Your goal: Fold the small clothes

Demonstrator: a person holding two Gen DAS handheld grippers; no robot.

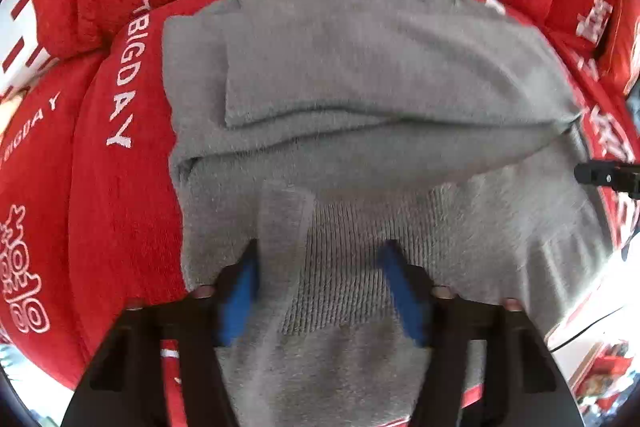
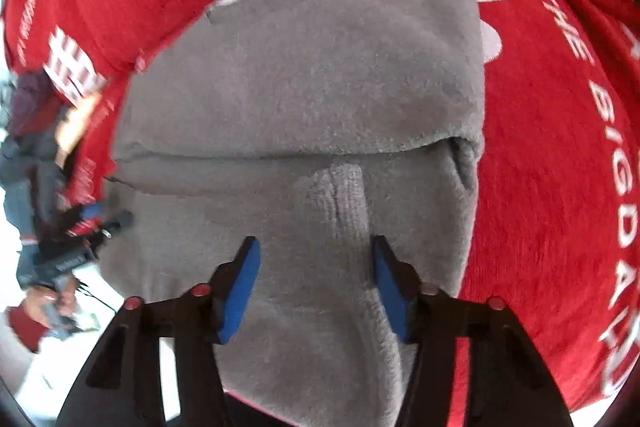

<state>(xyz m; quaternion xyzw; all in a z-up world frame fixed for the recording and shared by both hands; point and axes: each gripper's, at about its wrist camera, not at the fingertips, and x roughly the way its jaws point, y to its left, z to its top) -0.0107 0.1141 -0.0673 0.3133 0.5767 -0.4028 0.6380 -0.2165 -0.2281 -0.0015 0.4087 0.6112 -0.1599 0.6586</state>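
A grey knit sweater (image 1: 360,87) lies partly folded on a red cover (image 1: 120,207) printed with white lettering, its upper part doubled over in a thick fold. The left gripper (image 1: 320,259) points down over the ribbed hem, jaws partway apart, the pads not pressing the cloth. The right gripper (image 2: 316,255) hovers over a cuffed sleeve (image 2: 340,199), jaws likewise half-spread, gripping nothing.

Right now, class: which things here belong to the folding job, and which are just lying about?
Belongs to the job:
- grey knitted garment, partly folded
- left claw, open over it
- right claw, open over it

Just lying about:
- red cover with white lettering, under the garment
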